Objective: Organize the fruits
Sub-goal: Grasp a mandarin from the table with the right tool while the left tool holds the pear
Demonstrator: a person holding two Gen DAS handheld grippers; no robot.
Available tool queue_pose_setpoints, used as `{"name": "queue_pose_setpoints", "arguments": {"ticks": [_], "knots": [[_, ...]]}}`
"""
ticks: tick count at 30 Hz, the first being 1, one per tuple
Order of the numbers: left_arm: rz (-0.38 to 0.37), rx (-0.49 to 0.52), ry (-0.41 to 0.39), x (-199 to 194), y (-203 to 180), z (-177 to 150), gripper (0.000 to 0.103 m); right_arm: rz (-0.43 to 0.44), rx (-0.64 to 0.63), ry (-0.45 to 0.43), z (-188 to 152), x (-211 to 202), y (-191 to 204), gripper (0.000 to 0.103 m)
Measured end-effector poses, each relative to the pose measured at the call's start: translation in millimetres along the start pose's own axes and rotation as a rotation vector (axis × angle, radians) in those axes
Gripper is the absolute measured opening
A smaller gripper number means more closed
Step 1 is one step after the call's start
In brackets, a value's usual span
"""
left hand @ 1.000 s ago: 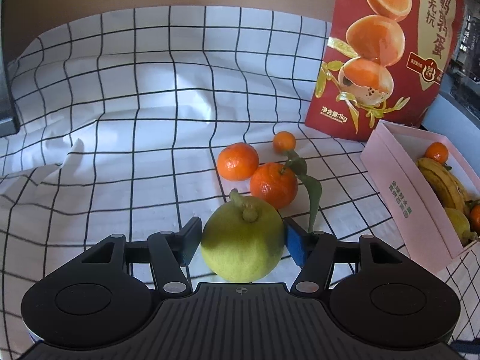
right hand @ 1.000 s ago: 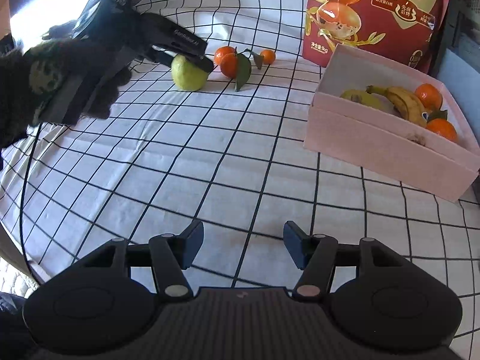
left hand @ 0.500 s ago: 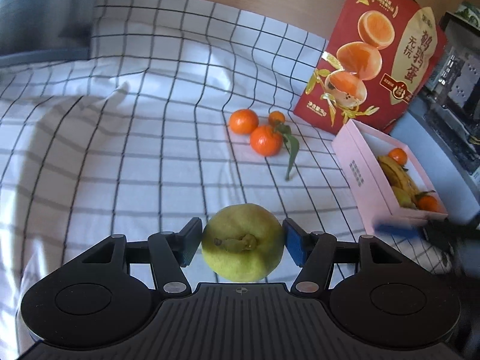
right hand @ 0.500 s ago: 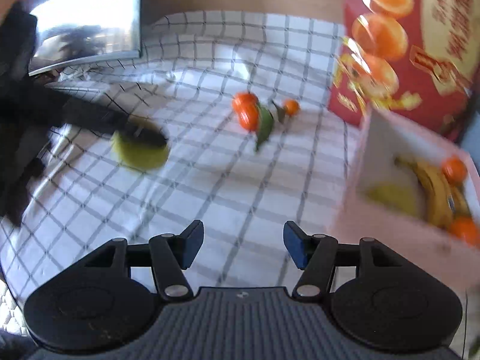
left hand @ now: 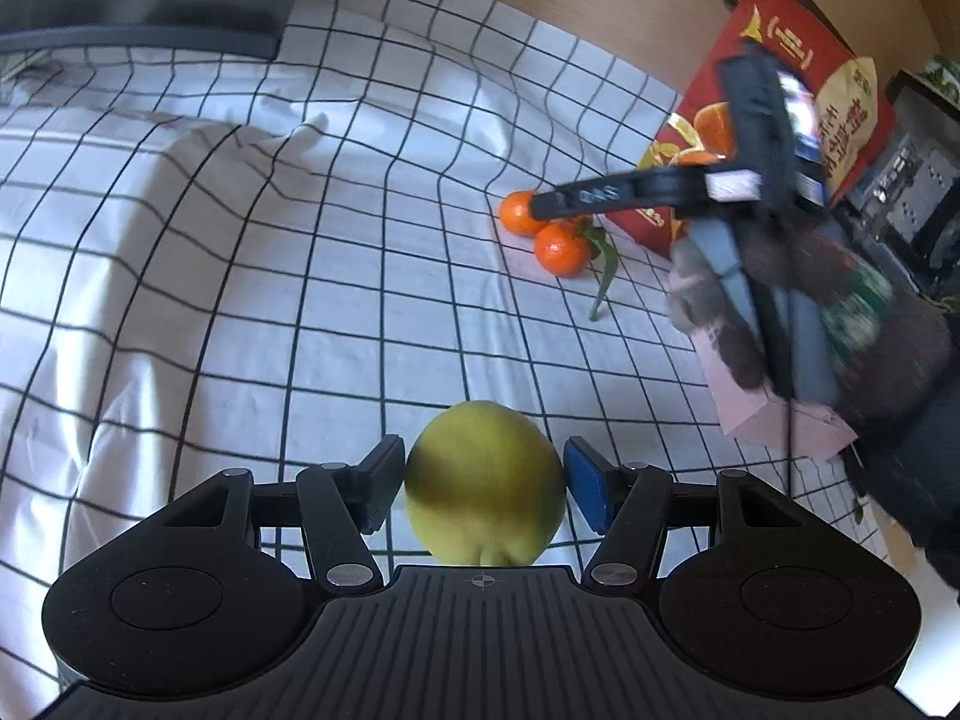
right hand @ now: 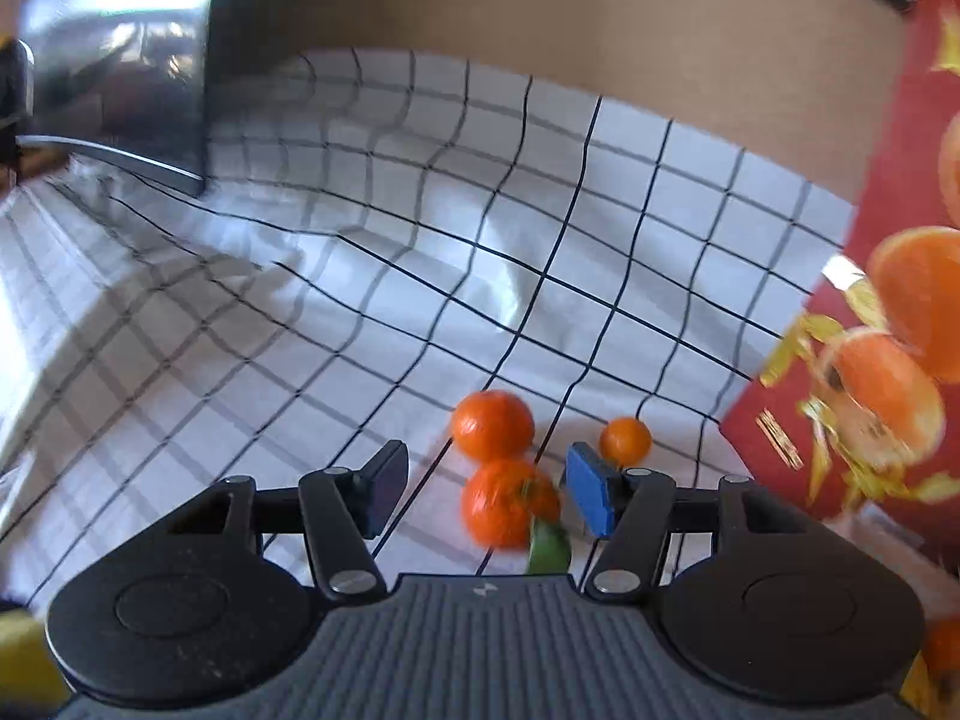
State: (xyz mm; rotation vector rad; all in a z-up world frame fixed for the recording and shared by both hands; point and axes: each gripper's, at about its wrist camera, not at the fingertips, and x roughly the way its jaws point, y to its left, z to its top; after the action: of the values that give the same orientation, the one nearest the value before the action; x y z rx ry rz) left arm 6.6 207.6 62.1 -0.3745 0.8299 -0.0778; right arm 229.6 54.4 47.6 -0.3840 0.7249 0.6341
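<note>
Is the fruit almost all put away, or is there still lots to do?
Partway. In hand: the left gripper is clamped on the yellow-green fruit, lifted off the checked cloth. Left: three oranges lie on the cloth, and the open right gripper hovers over them. The pink box is mostly hidden, so what's inside can't be seen.

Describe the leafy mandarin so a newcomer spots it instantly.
Start at the big red bag standing on the checked cloth. Three mandarins lie beside its base; take the nearest, lowest one, the leafy mandarin. Only it has a green stem with leaves hanging from it.
</note>
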Motion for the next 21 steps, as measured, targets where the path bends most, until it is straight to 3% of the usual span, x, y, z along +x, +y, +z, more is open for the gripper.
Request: {"name": "queue_pose_setpoints", "arguments": {"ticks": [1, 3, 4, 5, 9, 13, 21], "knots": [[0.000, -0.009, -0.005, -1, 2, -1, 0.061, 0.006, 0.003, 0.025, 6, 11, 0, 0.059], [-0.031, -0.025, -0.032, -5, 5, 0, 0.045, 0.019, 0.011, 0.062, 12, 30, 0, 0.059], [-0.045, -0.031, -0.045, -7, 5, 2, 0.019, 0.019, 0.014, 0.079, 14, 39, 0, 0.059], [-0.041, -0.025, -0.058, -10, 4, 5, 0.014, 0.015, 0.020, 0.091, 16, 47, 1, 0.057], [0.000, 0.050, -0.058, -3, -4, 13, 0.015, 0.007, 0.046, 0.115, 20, 66, 0, 0.045], [-0.006, 0.107, -0.031, 3, -14, 10, 0.017, 0.004, 0.045, 0.117, 19, 68, 1, 0.043], [-0.001, 0.156, -0.028, 11, -24, 10, 0.022, 0.065, 0.064, 0.050, 12, 35, -2, 0.041]]}}
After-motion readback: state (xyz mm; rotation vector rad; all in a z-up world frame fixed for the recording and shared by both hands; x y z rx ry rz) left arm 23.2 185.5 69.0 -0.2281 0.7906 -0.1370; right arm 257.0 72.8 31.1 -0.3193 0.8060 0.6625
